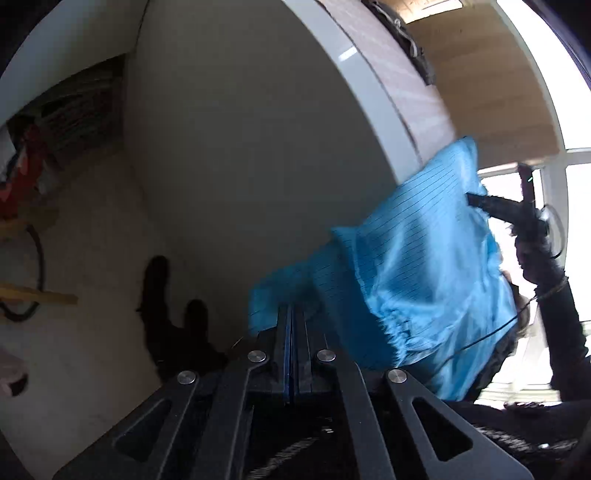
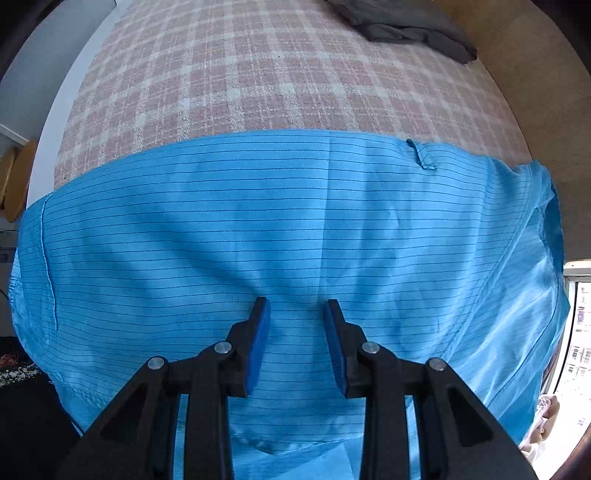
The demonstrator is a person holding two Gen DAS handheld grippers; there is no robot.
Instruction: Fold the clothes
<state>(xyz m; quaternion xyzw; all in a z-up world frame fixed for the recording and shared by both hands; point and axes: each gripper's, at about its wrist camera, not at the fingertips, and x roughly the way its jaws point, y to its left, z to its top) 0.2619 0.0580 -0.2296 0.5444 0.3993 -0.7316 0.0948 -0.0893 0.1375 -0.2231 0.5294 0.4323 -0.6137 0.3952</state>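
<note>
The blue garment point(image 2: 295, 229) lies spread over the near edge of the bed point(image 2: 258, 74), which has a pink checked cover, and part of it hangs over the side. The left tool point(image 1: 291, 332) is closed tight on an edge of the blue cloth and lifts it beside the bed. The right tool point(image 2: 296, 314) hovers over the middle of the cloth, its pads moderately apart and holding nothing. The step seems to be arranging the garment for a first fold. Next, the right tool probably needs to take an edge. A grey garment point(image 2: 406, 26) lies at the far end of the bed. No readable writing or brand is visible.
</note>
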